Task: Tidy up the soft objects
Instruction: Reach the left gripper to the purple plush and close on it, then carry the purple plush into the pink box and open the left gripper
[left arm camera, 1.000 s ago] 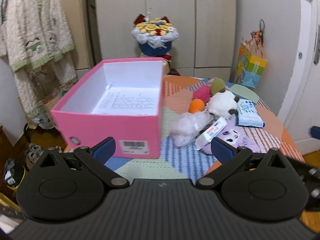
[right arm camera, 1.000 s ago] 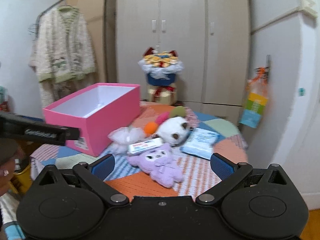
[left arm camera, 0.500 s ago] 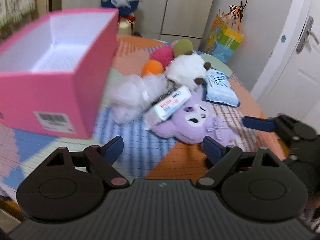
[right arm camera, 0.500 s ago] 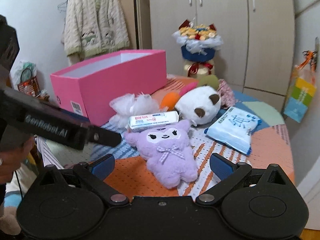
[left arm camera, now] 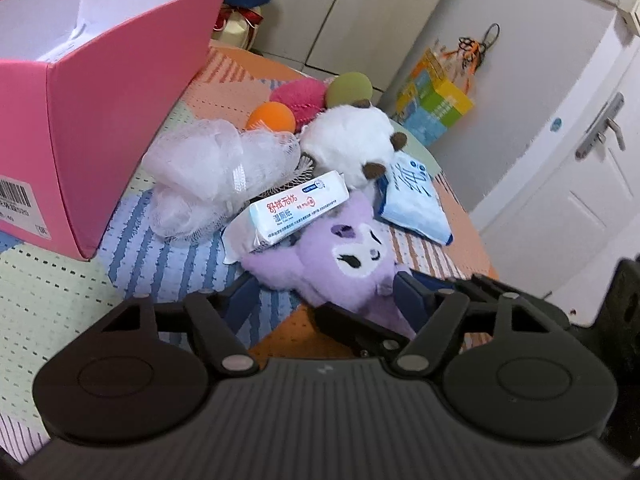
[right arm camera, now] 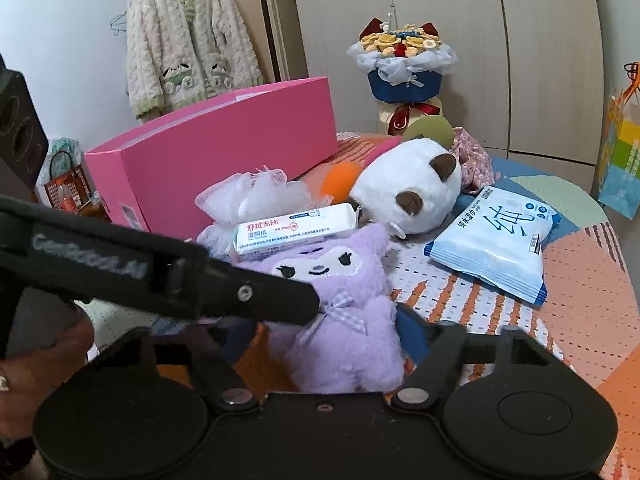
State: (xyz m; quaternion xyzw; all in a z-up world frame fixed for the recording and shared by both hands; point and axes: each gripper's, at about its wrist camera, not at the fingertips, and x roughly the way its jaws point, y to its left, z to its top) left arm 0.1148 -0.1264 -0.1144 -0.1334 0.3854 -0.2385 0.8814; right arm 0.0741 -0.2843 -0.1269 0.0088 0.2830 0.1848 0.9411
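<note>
A purple plush lies face up at the near edge of the pile on the patchwork table. My left gripper straddles its lower body, jaws closing, with a gap still showing beside the left pad. My right gripper comes at the same purple plush from the other side, jaws also closing around its legs. The left gripper's black finger crosses the right wrist view and touches the plush's bow. A white wipes pack rests on the plush's head. The open pink box stands to the left.
Behind the plush lie a white mesh puff, a white round plush, a blue wipes pack, and orange, pink and green balls. A bouquet, wardrobe doors and a hanging cardigan stand beyond the table.
Both grippers have dropped and moved forward onto the purple plush. Their jaws have narrowed from wide open. The left view has swung right, away from the pink box.
</note>
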